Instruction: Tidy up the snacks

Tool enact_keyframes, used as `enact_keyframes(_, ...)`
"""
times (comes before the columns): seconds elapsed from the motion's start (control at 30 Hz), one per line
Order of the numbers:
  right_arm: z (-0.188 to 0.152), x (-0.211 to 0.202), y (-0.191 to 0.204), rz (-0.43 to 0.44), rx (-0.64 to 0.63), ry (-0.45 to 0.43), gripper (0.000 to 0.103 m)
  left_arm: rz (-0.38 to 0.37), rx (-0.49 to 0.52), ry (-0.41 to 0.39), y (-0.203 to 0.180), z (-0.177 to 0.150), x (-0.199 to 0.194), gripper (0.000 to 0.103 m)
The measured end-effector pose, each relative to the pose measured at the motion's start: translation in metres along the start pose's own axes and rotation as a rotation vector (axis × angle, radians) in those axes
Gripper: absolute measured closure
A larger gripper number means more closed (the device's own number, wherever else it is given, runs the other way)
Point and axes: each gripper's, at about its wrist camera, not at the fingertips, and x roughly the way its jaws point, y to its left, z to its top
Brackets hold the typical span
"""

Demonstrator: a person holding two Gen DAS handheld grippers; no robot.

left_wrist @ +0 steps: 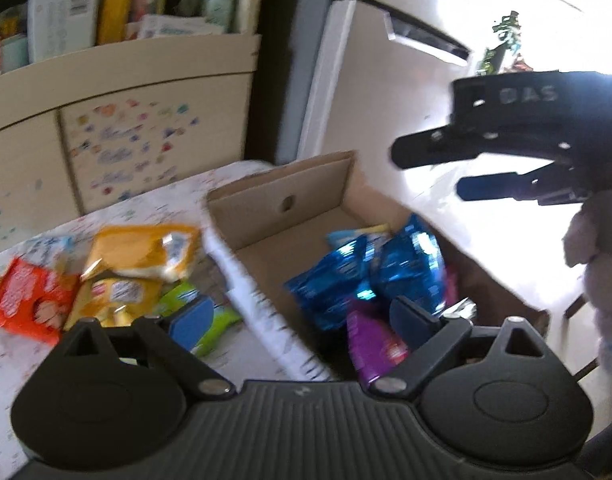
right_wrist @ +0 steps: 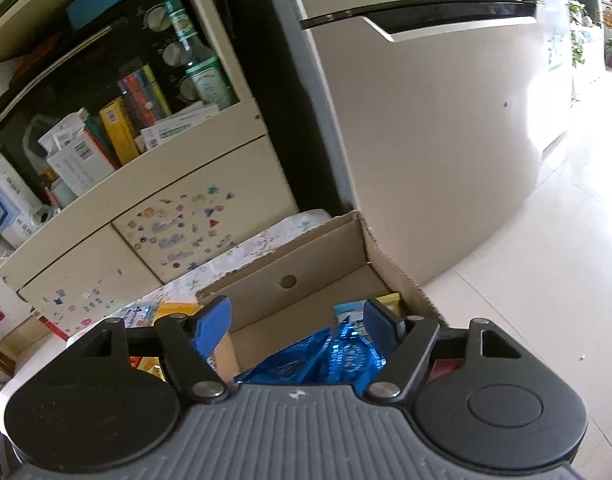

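Note:
A cardboard box (left_wrist: 281,196) stands on the table with blue foil snack packs (left_wrist: 402,268) and a purple pack (left_wrist: 372,346) inside. Left of it lie a yellow pack (left_wrist: 141,250), an orange-red pack (left_wrist: 29,300) and a green pack (left_wrist: 217,320). My left gripper (left_wrist: 301,316) is open and empty, straddling the box's near-left wall. My right gripper (left_wrist: 426,172) shows open above the box's right side. In the right wrist view my right gripper (right_wrist: 297,320) is open and empty above the blue packs (right_wrist: 326,356) in the box (right_wrist: 306,256).
A beige cabinet with stickers (right_wrist: 177,224) and a shelf of cartons and bottles (right_wrist: 117,128) stands behind the table. A fridge (right_wrist: 426,140) is to the right of the box. A floral tablecloth (left_wrist: 137,212) covers the table. Shiny floor (right_wrist: 546,280) lies right.

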Motion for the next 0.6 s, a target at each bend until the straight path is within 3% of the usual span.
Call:
enact_keyframes(0.33,-0.004,0.007,0.033,0.086,-0.086,0.013,0.022,0.118,-0.129,-0.009,0.065,0.005,-0.026,0.008)
enact_keyframes(0.6,-0.011,0.015,0.064,0.151,-0.169,0.025,0.022,0.296,-0.19,-0.014,0.125,0.005,-0.038,0.007)
